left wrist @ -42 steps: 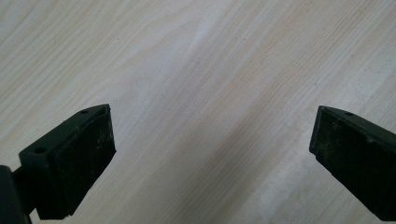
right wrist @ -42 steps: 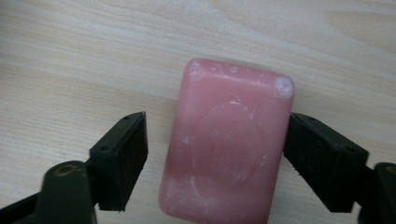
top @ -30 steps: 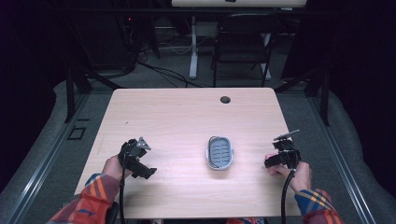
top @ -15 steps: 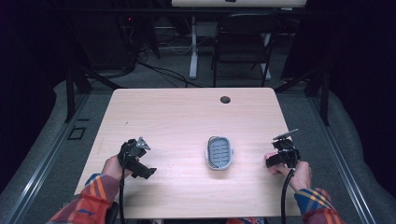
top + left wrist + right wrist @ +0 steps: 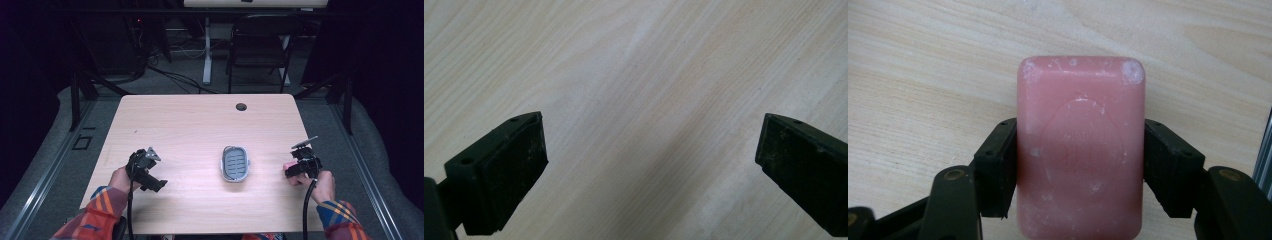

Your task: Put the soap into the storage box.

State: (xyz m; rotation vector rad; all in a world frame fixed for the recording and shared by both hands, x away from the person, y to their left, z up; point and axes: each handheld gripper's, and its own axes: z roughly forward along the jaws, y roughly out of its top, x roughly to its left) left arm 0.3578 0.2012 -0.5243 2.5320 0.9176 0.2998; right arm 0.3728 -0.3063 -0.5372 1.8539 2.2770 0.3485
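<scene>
My right gripper [image 5: 1080, 165] holds a pink bar of soap [image 5: 1080, 150] flat on the wooden table; its jaws have just been closing and both pads now press the bar's long sides. In the high view this right gripper [image 5: 296, 169] is near the table's right edge with the pink bar [image 5: 289, 166] at its tip. A grey oval soap dish [image 5: 235, 163] lies a hand's width to its left, with nothing in it. My left gripper [image 5: 150, 180] rests at the front left, and its jaws [image 5: 651, 165] stand wide open over bare wood.
The light wooden table [image 5: 200, 120] has a round cable hole [image 5: 241, 106] near its far edge. Behind the table stand a black chair [image 5: 260, 45] and a desk leg with cables on the floor. Dark rails run along both sides.
The right gripper's jaws have drawn in a little around the pink bar. Both hands have kept their places, and the dish has not moved.
</scene>
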